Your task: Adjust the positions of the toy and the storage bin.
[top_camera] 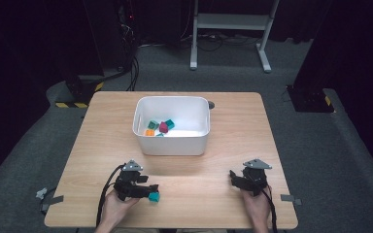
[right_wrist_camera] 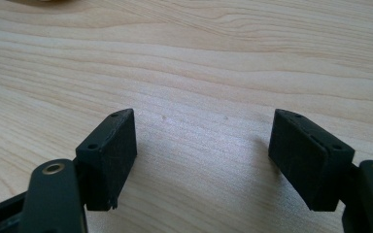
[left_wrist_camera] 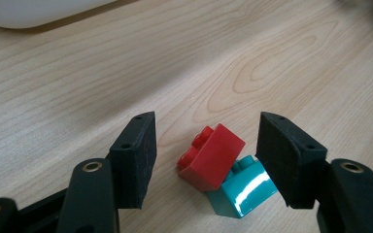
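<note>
Red brick (left_wrist_camera: 211,158), studded, lying tilted on the wooden table (top_camera: 252,126) and leaning against a teal brick (left_wrist_camera: 240,191) that touches it on one side; both sit between the spread jaws of the left gripper (left_wrist_camera: 206,155), neither jaw clamping them, though the teal brick lies close against one jaw. Left gripper in the high view (top_camera: 148,191): low over the near-left part of the table, pointing toward the table's middle, held by the left hand (top_camera: 114,206) whose forearm enters from the bottom edge; the teal brick shows at its tip. Right gripper (top_camera: 235,177): held by the right hand (top_camera: 256,204) at the near-right part of the table, well apart from the left one, pointing forward and slightly left. Its jaws (right_wrist_camera: 201,155) stand wide apart over bare wood, holding nothing. White bin (top_camera: 172,144): at the table's centre, beyond both grippers, containing several small coloured bricks (top_camera: 159,127) in teal, red and orange.
</note>
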Tool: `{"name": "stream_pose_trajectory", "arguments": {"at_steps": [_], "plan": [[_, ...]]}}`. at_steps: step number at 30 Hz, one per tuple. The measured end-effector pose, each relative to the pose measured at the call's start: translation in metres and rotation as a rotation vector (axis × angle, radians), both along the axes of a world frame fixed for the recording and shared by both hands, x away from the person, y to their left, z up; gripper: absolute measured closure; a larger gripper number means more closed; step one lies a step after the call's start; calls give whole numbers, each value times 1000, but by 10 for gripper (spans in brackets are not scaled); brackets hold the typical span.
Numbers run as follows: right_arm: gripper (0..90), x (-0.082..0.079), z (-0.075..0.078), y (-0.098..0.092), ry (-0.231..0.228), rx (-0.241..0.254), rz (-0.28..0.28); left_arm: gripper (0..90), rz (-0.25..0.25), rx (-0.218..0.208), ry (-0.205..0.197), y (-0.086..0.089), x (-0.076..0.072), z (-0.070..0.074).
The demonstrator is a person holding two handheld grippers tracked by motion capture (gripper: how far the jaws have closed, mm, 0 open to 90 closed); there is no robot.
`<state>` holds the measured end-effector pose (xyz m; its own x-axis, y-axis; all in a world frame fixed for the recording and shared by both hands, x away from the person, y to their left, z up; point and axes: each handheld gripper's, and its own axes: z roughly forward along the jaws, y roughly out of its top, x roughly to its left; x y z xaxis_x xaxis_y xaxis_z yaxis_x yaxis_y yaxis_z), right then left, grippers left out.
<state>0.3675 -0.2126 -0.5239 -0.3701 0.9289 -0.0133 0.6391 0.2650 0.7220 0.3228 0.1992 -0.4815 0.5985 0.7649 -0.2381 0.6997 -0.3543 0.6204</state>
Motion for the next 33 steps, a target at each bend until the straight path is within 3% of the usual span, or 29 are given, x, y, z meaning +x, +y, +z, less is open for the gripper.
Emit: {"name": "stream_pose_trajectory", "arguments": {"at_steps": [16,33], "plan": [[256,0,0,0,0,0,0,407,10,19,16,-5,3,-10],[256,0,0,0,0,0,0,476,42,66,-11,-3,11,-16]]}}
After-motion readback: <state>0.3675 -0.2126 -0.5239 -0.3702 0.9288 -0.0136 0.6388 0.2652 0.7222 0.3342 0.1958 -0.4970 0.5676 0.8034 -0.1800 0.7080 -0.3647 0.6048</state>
